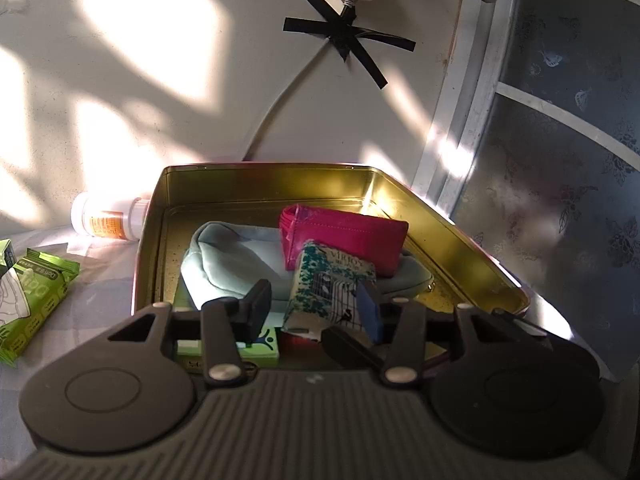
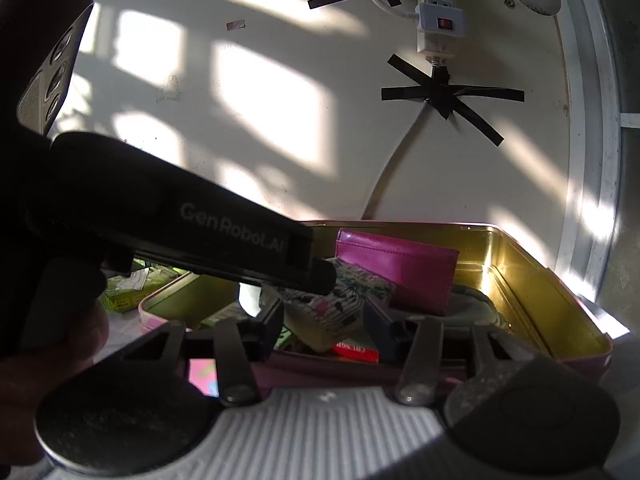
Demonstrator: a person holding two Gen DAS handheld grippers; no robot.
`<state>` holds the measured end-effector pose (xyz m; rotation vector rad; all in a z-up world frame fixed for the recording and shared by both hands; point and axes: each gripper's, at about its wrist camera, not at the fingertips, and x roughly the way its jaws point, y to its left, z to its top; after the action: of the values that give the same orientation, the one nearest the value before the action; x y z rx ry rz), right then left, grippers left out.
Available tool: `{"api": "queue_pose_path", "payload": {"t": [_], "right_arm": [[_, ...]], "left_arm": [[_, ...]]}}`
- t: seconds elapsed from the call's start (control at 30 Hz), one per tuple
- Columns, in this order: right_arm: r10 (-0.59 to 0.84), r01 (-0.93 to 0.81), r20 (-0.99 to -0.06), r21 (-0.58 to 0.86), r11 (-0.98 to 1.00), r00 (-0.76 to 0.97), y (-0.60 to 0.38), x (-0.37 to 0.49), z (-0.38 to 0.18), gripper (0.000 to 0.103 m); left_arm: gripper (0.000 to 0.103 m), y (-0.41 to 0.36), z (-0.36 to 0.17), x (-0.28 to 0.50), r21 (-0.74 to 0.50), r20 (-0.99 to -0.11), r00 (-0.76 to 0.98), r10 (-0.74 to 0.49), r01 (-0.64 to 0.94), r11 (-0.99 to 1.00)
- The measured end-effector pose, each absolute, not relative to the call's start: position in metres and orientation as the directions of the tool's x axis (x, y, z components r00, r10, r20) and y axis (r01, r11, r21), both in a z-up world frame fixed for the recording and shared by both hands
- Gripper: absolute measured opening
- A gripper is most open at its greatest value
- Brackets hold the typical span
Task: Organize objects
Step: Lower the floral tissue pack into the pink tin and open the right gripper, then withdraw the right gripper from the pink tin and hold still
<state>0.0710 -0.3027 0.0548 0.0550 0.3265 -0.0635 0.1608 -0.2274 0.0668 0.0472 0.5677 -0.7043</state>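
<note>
A gold-lined tin box (image 1: 460, 236) holds a pale blue pouch (image 1: 216, 256), a pink wallet (image 1: 352, 236) and small boxes. My left gripper (image 1: 316, 304) is open over the tin, and a green-and-white patterned packet (image 1: 324, 284) stands between its fingers, touching the right fingertip (image 1: 370, 308). In the right wrist view the same tin (image 2: 552, 300) shows the wallet (image 2: 404, 264) and patterned packet (image 2: 340, 308). My right gripper (image 2: 326, 328) is open at the tin's near rim, around the packet. The left gripper's black body (image 2: 180, 216) crosses the left of that view.
A white bottle (image 1: 108, 216) lies behind the tin's left corner. Green packets (image 1: 36, 300) lie at the left on the cloth. A taped cable (image 1: 348, 36) and power strip (image 2: 438, 20) hang on the wall behind. A frosted window (image 1: 560, 160) stands at the right.
</note>
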Motion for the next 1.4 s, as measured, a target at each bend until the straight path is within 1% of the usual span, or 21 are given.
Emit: {"api": "queue_pose_path", "payload": {"t": [0.2, 0.33, 0.37, 0.4, 0.43, 0.57, 0.77, 0.93, 1.03, 1.17, 1.23, 1.4], "right_arm": [[-0.051, 0.086, -0.316, 0.097, 0.992, 0.947, -0.307, 0.065, 0.054, 0.048], [-0.030, 0.085, -0.305, 0.170, 0.982, 0.952, -0.312, 0.056, 0.054, 0.050], [-0.026, 0.086, -0.302, 0.187, 0.979, 0.953, -0.313, 0.053, 0.054, 0.050], [-0.022, 0.084, -0.302, 0.196, 0.977, 0.953, -0.313, 0.051, 0.053, 0.052], [-0.025, 0.087, -0.299, 0.197, 0.977, 0.954, -0.311, 0.049, 0.053, 0.052], [-0.026, 0.082, -0.275, 0.194, 0.977, 0.961, -0.301, 0.035, 0.057, 0.052], [-0.059, 0.113, -0.265, 0.195, 0.974, 0.963, -0.286, 0.019, 0.060, 0.052], [-0.117, 0.188, -0.288, 0.232, 0.954, 0.951, -0.275, 0.010, 0.053, 0.052], [-0.157, 0.225, -0.293, 0.215, 0.950, 0.943, -0.264, 0.006, 0.047, 0.052], [-0.167, 0.231, -0.297, 0.195, 0.953, 0.940, -0.250, 0.003, 0.038, 0.053], [-0.178, 0.232, -0.296, 0.159, 0.960, 0.939, -0.241, 0.003, 0.033, 0.053], [-0.189, 0.220, -0.257, 0.099, 0.970, 0.948, -0.229, 0.000, 0.035, 0.057]], "left_arm": [[0.054, -0.222, 0.072, 0.151, -0.058, -0.518, 0.710, -0.477, 0.527, 0.848], [0.056, -0.211, 0.073, 0.140, 0.006, -0.514, 0.760, -0.397, 0.467, 0.884], [0.057, -0.208, 0.074, 0.136, 0.019, -0.509, 0.772, -0.381, 0.453, 0.891], [0.061, -0.204, 0.075, 0.132, 0.021, -0.498, 0.784, -0.372, 0.440, 0.898], [0.063, -0.199, 0.076, 0.128, 0.025, -0.486, 0.796, -0.361, 0.426, 0.904], [0.065, -0.182, 0.078, 0.114, 0.056, -0.460, 0.826, -0.326, 0.394, 0.918], [0.065, -0.160, 0.071, 0.103, 0.054, -0.463, 0.835, -0.298, 0.362, 0.931], [0.066, -0.143, 0.060, 0.095, 0.056, -0.473, 0.835, -0.282, 0.347, 0.936], [0.067, -0.131, 0.051, 0.089, 0.062, -0.474, 0.839, -0.266, 0.334, 0.941], [0.067, -0.114, 0.037, 0.086, 0.044, -0.477, 0.838, -0.264, 0.323, 0.945], [0.068, -0.108, 0.031, 0.083, 0.036, -0.465, 0.842, -0.272, 0.325, 0.945], [0.068, -0.102, 0.017, 0.082, 0.029, -0.443, 0.849, -0.288, 0.335, 0.942]]}}
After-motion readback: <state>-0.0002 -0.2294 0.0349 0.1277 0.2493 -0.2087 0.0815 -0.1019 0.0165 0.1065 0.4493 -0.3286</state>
